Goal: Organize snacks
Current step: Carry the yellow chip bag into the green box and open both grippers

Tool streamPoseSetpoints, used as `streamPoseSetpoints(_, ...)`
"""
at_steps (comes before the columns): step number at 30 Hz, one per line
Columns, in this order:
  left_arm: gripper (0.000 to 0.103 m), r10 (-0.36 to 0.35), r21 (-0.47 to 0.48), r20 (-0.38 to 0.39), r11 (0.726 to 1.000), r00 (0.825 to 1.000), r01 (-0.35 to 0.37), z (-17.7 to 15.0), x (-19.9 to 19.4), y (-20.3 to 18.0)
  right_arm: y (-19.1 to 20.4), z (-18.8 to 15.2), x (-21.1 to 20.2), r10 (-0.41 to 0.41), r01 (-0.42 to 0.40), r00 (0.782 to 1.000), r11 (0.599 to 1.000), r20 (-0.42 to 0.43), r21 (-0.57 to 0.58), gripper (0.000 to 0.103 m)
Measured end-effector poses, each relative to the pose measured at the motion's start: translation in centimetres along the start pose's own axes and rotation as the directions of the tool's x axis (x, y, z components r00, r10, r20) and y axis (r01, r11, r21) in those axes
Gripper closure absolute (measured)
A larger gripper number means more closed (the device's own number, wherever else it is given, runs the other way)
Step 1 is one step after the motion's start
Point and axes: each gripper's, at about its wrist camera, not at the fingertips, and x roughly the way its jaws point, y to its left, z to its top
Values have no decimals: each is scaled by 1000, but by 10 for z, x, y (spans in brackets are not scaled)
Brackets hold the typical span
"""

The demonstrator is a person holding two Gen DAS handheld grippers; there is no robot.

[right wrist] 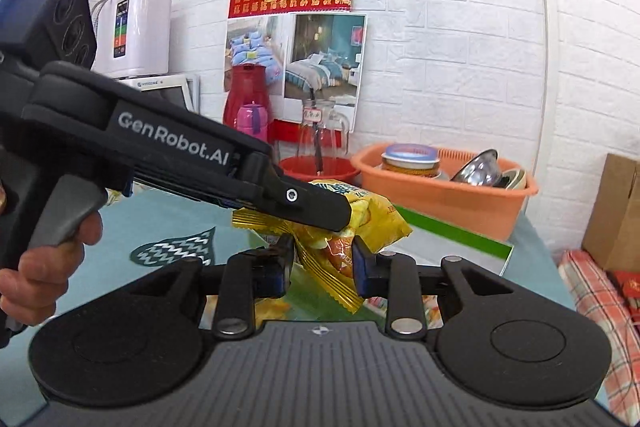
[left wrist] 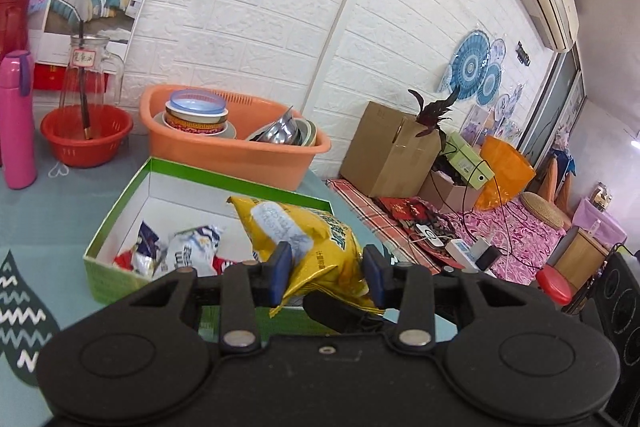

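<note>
My green box point(left wrist: 120, 281) holds a few crumpled snack packets point(left wrist: 188, 253), and above its near edge both my left gripper point(left wrist: 326, 277) and right gripper point(right wrist: 322, 269) pinch the yellow chip bag point(left wrist: 316, 243).

Glossy crinkled foil-like snack bag point(left wrist: 304, 243) between left gripper point(left wrist: 326, 269) matt black plastic jaws; beyond it, smooth green paperboard box point(left wrist: 120, 277), shiny orange plastic basin point(left wrist: 256, 163) behind.

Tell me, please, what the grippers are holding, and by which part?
Both hold the yellow snack bag: the left gripper near its crimped bottom end, the right gripper at a crimped edge.
</note>
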Motion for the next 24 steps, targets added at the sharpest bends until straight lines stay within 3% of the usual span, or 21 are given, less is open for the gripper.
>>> streamPoseSetpoints(13, 23, 3, -36, -65, 999, 998, -5, 13, 84, 41, -47, -7, 70, -40, 36, 997, 998, -71, -46, 51)
streamPoseSetpoints(15, 14, -3, -67, -95, 998, 996, -3, 11, 97, 51, -51, -9, 85, -48, 42, 991, 998, -123, -53, 51)
streamPoseSetpoints(16, 0, 2, -90, -109, 996, 994, -12, 9, 102, 56, -52, -10, 94, -49, 39, 985, 997, -167, -63, 50)
streamPoseSetpoints(17, 0, 11, -107, -123, 994, 992, -24, 7, 104, 60, -53, -13, 101, -54, 39, 975, 997, -215, -73, 49)
streamPoseSetpoints(19, 0, 29, -137, -134, 989, 991, -47, 3, 102, 68, -54, -17, 106, -77, 56, 965, 994, -252, -89, 37)
streamPoseSetpoints(21, 0, 29, -150, -128, 988, 991, -49, 1, 93, 71, -55, -20, 97, -95, 78, 967, 994, -235, -81, 0)
streamPoseSetpoints(24, 0, 48, -149, -122, 987, 991, -66, 3, 77, 68, -55, -19, 78, -86, 77, 979, 995, -187, -56, 0)
